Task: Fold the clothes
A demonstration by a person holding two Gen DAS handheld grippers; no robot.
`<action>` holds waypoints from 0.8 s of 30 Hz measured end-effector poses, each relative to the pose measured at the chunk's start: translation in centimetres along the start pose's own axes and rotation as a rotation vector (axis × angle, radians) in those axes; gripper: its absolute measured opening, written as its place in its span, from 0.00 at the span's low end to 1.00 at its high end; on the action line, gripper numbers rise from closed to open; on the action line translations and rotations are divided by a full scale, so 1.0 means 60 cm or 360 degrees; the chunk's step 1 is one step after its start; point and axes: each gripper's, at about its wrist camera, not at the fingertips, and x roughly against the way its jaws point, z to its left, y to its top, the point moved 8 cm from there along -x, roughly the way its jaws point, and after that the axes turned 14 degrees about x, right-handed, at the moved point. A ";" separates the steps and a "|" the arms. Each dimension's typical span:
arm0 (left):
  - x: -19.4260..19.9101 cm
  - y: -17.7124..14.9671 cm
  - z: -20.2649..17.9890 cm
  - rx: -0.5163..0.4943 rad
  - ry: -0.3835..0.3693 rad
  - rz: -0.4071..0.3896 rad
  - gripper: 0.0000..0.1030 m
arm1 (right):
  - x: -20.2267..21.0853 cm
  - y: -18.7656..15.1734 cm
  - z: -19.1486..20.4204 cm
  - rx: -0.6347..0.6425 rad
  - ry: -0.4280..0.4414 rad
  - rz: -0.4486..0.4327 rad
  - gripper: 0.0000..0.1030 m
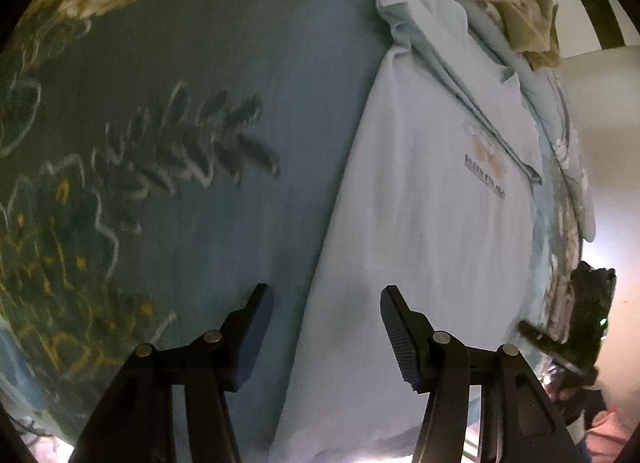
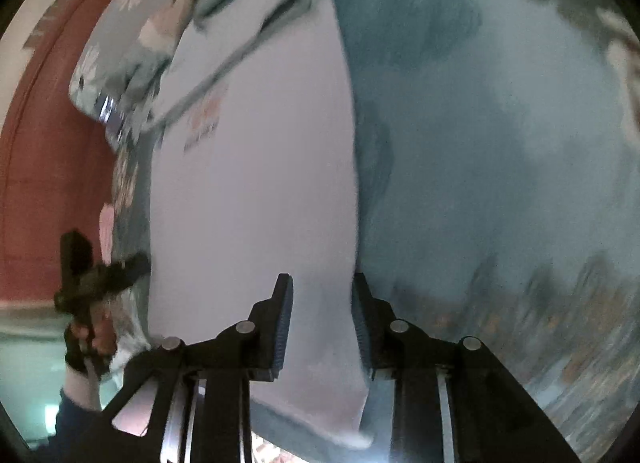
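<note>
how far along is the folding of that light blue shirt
Partly done: the light blue shirt lies as a long narrow strip on the dark teal bedspread, sides apparently folded in. In hand: nothing; the left tool and right tool are open with no cloth pinched. Left: folding the strip across its length, then the tan garment heaped beyond the collar.

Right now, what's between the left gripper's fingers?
Left wrist view: left gripper is open, nothing gripped; behind the gap show the pale blue shirt's edge and teal bedspread.

Light was dim and bluish — the right wrist view smeared with motion blur, worst toward four o'clock; fisheye edges curved black.
</note>
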 end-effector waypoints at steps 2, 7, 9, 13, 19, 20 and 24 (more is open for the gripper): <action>0.000 -0.017 0.008 0.0004 -0.0020 0.0049 0.58 | -0.019 -0.004 0.012 0.0007 0.0017 0.0015 0.29; 0.002 -0.059 0.025 -0.0014 -0.0078 0.0168 0.58 | -0.009 -0.037 0.005 -0.0027 0.0073 0.0042 0.29; -0.001 -0.079 0.035 -0.0008 -0.0076 0.0232 0.58 | -0.007 -0.052 -0.002 -0.0057 0.0064 0.0087 0.29; -0.003 -0.108 0.041 -0.0011 -0.0098 0.0281 0.58 | -0.011 -0.076 -0.007 -0.0108 0.0093 0.0105 0.29; 0.000 -0.146 0.046 -0.0014 -0.0106 0.0332 0.53 | -0.001 -0.087 -0.008 -0.0142 0.0164 0.0090 0.23; 0.002 -0.149 0.050 0.0001 -0.0102 0.0322 0.44 | 0.000 -0.087 -0.008 -0.0149 0.0168 0.0084 0.17; -0.014 -0.143 0.057 0.0071 -0.0075 0.0321 0.07 | 0.007 -0.085 -0.009 -0.0138 0.0151 0.0078 0.04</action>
